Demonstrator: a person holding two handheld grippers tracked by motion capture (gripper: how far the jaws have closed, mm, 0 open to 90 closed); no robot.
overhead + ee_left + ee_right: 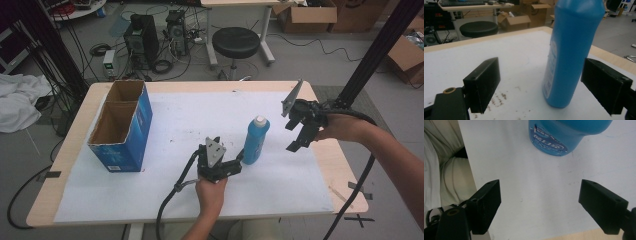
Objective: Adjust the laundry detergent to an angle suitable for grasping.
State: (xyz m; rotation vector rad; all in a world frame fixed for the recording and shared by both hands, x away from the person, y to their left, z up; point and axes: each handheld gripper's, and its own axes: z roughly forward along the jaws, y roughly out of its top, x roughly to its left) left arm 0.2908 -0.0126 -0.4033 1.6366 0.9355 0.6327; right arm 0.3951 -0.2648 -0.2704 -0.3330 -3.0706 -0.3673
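A blue bottle (256,141) with a white cap stands upright on the white sheet (175,120), right of the middle. My left gripper (239,164) is low at the bottle's base, open. In the left gripper view the bottle (571,50) stands between the jaws, nearer the right one, and touches neither. My right gripper (292,136) hovers above the table to the bottle's right, open and holding nothing. In the right gripper view the bottle's base (559,137) lies beyond the open right gripper (540,202).
An open blue cardboard box (122,125) with two compartments stands on the left of the table. A black stool (235,42), computer towers (142,40) and cables are on the floor behind the table. A black frame post (375,55) rises at the right rear.
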